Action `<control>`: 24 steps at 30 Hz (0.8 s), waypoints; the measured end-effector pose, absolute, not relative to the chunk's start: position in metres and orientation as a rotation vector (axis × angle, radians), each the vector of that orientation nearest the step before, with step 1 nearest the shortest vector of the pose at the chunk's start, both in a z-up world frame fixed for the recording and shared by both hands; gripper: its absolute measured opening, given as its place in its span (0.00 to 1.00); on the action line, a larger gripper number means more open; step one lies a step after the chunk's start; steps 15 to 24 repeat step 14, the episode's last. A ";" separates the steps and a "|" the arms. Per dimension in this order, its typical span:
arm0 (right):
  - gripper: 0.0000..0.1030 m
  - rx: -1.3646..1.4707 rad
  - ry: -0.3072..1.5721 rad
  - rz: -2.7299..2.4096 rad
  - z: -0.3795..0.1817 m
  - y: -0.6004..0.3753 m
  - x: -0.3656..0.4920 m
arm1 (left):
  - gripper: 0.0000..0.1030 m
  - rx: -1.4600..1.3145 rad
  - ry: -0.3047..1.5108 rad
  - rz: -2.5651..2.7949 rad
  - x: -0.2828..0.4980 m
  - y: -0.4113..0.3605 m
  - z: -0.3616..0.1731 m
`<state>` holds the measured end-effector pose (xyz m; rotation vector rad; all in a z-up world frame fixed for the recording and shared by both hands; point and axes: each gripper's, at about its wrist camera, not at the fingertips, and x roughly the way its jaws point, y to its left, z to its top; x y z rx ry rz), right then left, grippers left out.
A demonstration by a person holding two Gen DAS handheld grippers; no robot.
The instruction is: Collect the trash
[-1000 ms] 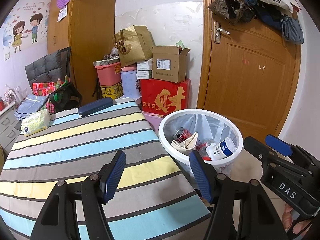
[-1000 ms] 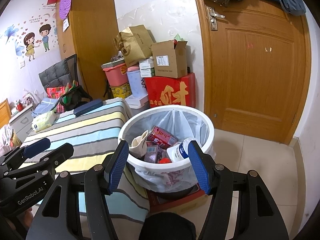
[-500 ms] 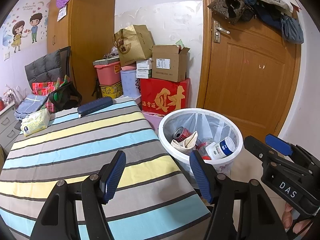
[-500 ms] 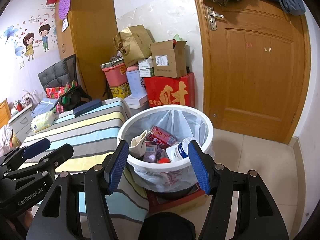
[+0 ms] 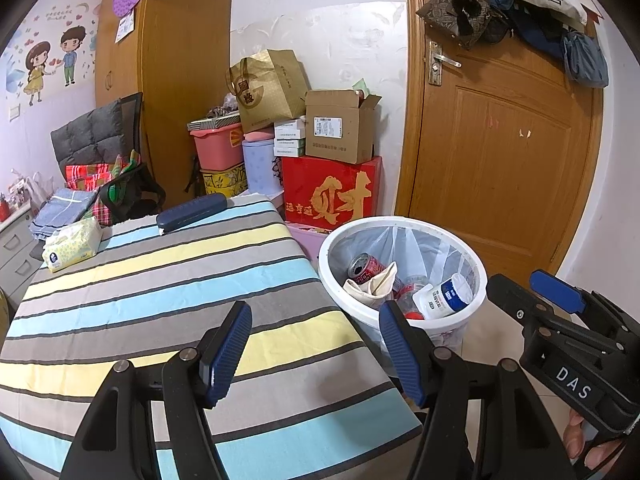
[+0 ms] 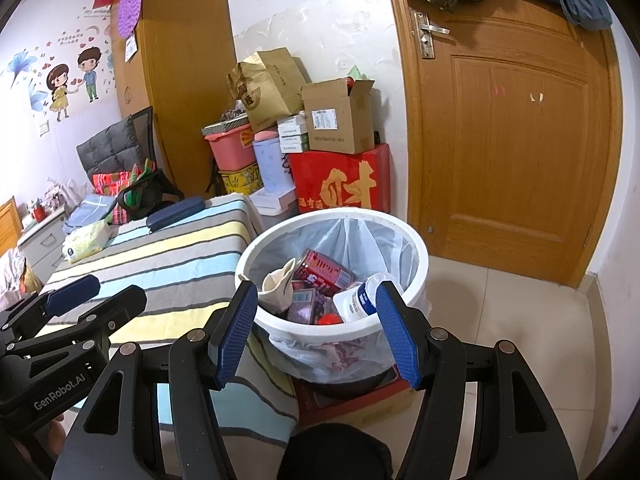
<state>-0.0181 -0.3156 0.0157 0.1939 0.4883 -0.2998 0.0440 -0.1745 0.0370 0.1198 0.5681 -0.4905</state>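
My left gripper (image 5: 316, 348) — jaws apart, nothing between them — hangs over the striped tablecloth (image 5: 160, 280). My right gripper (image 6: 316, 328), equally spread and empty, faces the white bin (image 6: 336, 324) beside the table. Trash lies inside the liner — red can (image 6: 326, 272), white bottle (image 6: 360, 300), crumpled paper (image 6: 280, 286).
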 end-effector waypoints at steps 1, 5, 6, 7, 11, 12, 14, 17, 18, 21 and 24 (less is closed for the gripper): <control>0.61 0.193 0.487 -0.299 0.016 -0.315 -0.018 | 0.64 0.120 0.569 -0.491 0.044 -0.174 0.037; 0.61 0.193 0.487 -0.298 0.015 -0.315 -0.019 | 0.64 0.116 0.568 -0.494 0.044 -0.174 0.037; 0.61 0.191 0.487 -0.300 0.015 -0.314 -0.018 | 0.64 0.116 0.568 -0.494 0.044 -0.174 0.037; 0.61 0.192 0.487 -0.301 0.015 -0.314 -0.018 | 0.64 0.117 0.570 -0.493 0.044 -0.174 0.037; 0.61 0.191 0.486 -0.301 0.015 -0.314 -0.019 | 0.64 0.117 0.570 -0.492 0.044 -0.172 0.038; 0.61 0.191 0.486 -0.299 0.015 -0.314 -0.018 | 0.64 0.117 0.572 -0.493 0.045 -0.172 0.038; 0.61 0.191 0.488 -0.300 0.015 -0.314 -0.018 | 0.64 0.115 0.573 -0.492 0.045 -0.172 0.038; 0.61 0.191 0.488 -0.300 0.015 -0.314 -0.018 | 0.64 0.115 0.573 -0.492 0.045 -0.172 0.038; 0.61 0.191 0.488 -0.300 0.015 -0.314 -0.018 | 0.64 0.115 0.573 -0.492 0.045 -0.172 0.038; 0.61 0.191 0.488 -0.300 0.015 -0.314 -0.018 | 0.64 0.115 0.573 -0.492 0.045 -0.172 0.038; 0.61 0.191 0.488 -0.300 0.015 -0.314 -0.018 | 0.64 0.115 0.573 -0.492 0.045 -0.172 0.038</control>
